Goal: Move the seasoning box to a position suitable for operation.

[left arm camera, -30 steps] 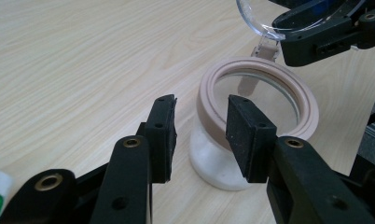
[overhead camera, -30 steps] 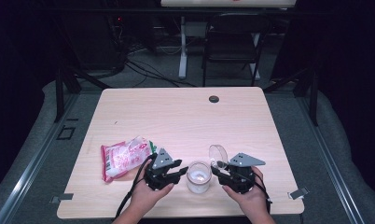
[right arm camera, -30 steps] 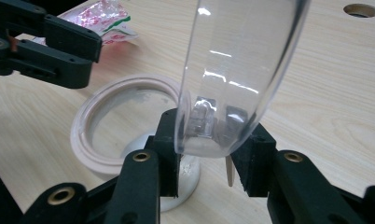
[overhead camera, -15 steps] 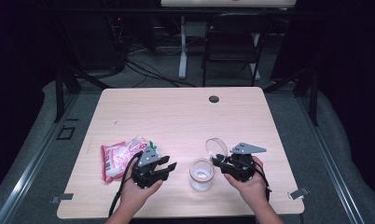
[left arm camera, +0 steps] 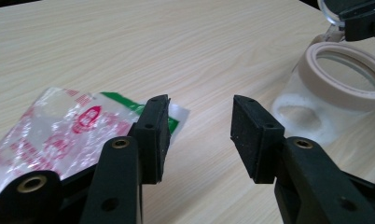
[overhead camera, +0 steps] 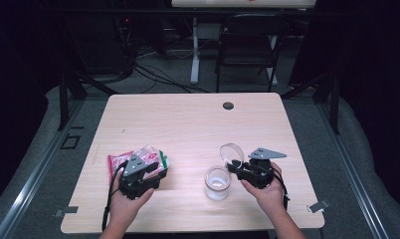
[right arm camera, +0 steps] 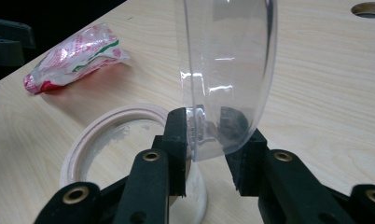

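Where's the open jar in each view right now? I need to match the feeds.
High view: the jar stands low and centre-right on the table, between the grippers.
Left gripper view: the jar stands at the right edge.
Right gripper view: the jar stands at lower left.
Shared landmark: the red-and-green packet.

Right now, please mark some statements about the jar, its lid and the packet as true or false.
1. The right gripper holds the clear lid. True.
2. The jar is closed. False: it stands open, lid lifted off.
3. The left gripper is clamped on the packet. False: its jaws are open, one beside the packet's edge.
4. The packet lies on the table. True.
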### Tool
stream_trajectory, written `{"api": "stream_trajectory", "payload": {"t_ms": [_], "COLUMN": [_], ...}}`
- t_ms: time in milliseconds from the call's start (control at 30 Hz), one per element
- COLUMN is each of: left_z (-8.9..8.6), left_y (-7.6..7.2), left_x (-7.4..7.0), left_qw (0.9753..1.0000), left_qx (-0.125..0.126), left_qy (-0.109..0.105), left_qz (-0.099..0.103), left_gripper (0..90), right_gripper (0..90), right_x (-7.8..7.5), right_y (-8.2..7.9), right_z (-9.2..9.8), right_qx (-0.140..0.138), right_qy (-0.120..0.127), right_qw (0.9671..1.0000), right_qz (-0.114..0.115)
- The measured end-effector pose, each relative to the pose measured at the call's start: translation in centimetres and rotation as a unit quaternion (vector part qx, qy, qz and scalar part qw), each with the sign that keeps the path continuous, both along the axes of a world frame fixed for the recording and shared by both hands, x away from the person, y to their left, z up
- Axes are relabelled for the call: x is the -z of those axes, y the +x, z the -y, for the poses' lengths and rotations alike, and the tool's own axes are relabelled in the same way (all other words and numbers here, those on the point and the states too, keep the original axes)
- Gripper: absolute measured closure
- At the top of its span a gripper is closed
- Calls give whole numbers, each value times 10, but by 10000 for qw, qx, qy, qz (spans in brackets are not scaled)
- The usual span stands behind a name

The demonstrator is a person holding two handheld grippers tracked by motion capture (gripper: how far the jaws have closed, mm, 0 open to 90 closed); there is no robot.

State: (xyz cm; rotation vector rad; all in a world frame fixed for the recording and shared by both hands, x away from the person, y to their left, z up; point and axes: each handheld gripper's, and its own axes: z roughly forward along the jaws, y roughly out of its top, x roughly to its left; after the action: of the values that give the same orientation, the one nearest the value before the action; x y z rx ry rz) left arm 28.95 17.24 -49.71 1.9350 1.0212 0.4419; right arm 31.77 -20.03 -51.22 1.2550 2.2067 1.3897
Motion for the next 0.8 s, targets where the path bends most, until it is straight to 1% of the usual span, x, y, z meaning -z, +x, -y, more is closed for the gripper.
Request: {"api": "stream_trajectory", "payload": {"t_ms": [33,67,100,200,267,333,433,567,600,633,667,733,800], "left_z": [-3,-5,-7,-12,-15,-18,-23,-29,-30,-31,-32,-34,-36], "left_y": [0,1,1,2,3,5,7,7,8,8,9,9,10], "left_x": [0,1,1,2,3,4,4,4,4,5,6,6,7], "left_qw": [10000,10000,10000,9998,9998,9999,9999,9997,9996,9995,9995,9994,9994], "left_qx": [-36,-75,-98,-173,-175,-115,-124,-213,-224,-225,-245,-234,-246], "left_qy": [-1,-13,3,-6,20,73,79,120,154,195,203,253,248], "left_qz": [7,11,10,-11,-33,-106,-73,-52,-59,-79,-87,-41,-25], "left_gripper": [566,561,558,555,548,528,518,510,505,501,498,474,463], "right_gripper": [700,696,695,682,666,632,584,586,596,603,613,632,644], "right_x": [0,0,0,0,0,0,-1,-1,0,0,0,0,0], "right_y": [1,2,3,6,7,7,3,-2,-3,-4,-5,-6,-6], "right_z": [1,2,3,7,8,9,11,13,13,13,14,15,17], "right_qx": [-4,27,42,57,67,98,70,171,185,205,195,209,235], "right_qy": [-33,-2,0,123,117,137,177,178,234,225,149,161,159], "right_qw": [10000,10000,10000,9999,9999,9999,9998,9997,9995,9995,9997,9997,9996], "right_qz": [-12,18,1,-15,-23,-29,-48,21,34,30,20,3,8]}}
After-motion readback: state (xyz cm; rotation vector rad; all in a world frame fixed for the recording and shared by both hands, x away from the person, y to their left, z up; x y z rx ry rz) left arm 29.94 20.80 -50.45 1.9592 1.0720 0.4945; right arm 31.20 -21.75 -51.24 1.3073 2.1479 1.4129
